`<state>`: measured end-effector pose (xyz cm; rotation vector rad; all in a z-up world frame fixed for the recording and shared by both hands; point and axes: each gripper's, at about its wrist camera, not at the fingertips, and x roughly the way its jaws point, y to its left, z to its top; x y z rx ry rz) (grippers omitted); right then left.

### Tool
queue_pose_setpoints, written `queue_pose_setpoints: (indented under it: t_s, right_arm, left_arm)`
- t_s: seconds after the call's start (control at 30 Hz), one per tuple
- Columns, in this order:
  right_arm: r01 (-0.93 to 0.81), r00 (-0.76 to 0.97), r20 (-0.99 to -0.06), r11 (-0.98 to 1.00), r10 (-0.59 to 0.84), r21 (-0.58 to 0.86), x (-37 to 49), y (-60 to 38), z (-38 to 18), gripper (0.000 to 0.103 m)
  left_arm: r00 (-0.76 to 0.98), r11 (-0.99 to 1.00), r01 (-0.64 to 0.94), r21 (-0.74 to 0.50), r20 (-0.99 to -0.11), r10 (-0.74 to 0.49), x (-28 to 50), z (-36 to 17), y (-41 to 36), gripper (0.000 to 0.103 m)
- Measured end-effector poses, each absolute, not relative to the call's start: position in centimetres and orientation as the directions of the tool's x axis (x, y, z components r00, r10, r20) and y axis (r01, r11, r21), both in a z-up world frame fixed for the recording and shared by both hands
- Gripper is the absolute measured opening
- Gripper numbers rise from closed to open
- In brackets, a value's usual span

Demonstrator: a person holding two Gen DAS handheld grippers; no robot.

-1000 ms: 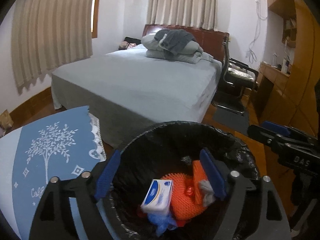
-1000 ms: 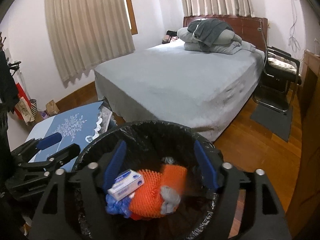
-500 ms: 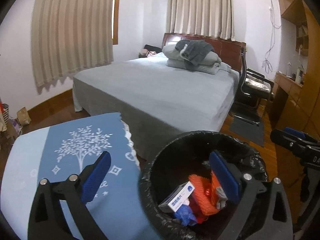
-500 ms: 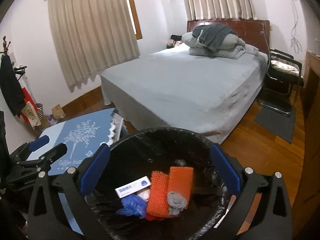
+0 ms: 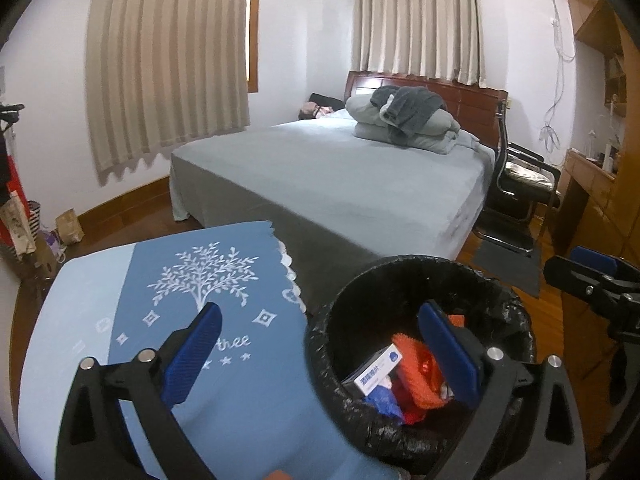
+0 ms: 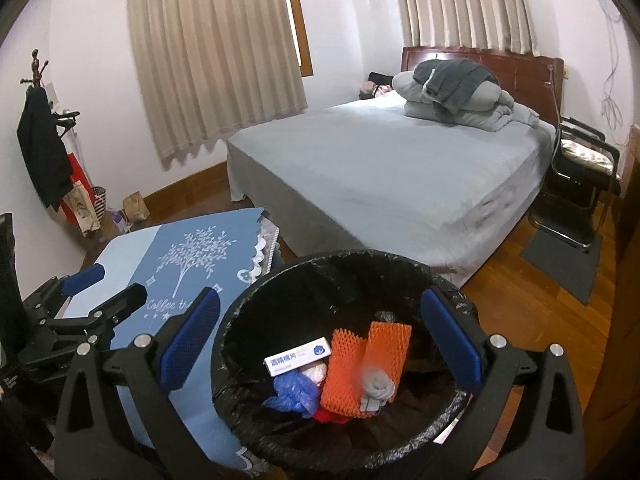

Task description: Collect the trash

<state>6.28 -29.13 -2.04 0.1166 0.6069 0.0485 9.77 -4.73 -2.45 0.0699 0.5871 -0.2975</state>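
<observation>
Left gripper (image 5: 320, 354): jaws spread wide, nothing between the blue pads, angled downward. Right gripper (image 6: 320, 342): same, jaws full apart, empty, tilted down. The two sit side by side, left one slightly ahead, fingers pointing the same way.

Both grippers have spread wide and pulled back — the left gripper (image 5: 318, 354) now straddles the bin (image 5: 516, 308) rim
</observation>
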Motion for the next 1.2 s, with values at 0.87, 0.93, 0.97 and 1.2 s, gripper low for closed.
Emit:
queue_pose_setpoints:
  t_s: [0.87,0.93,0.97,1.2]
  right_arm:
    - [-0.094,0.819,-0.557,0.990,0.139,0.108,4.4,-25.6,0.3,0.098]
    - [-0.097,0.820,-0.556,0.990,0.138,0.103,4.4,-25.5,0.3,0.098]
    - [-0.098,0.820,-0.555,0.990,0.139,0.102,4.3,-25.5,0.3,0.098]
    - [-0.104,0.824,-0.550,0.990,0.137,0.091,4.1,-25.2,0.5,0.098]
  left_arm:
    - [0.831,0.971,0.236,-0.022,-0.514,-0.214,5.8,0.3,-2.8,0.097]
    - [0.832,0.972,0.236,-0.023,-0.512,-0.214,5.8,0.4,-2.8,0.097]
    - [0.833,0.971,0.236,-0.023,-0.510,-0.214,5.8,0.4,-2.8,0.097]
    - [0.837,0.972,0.233,-0.024,-0.504,-0.213,5.5,0.6,-2.6,0.097]
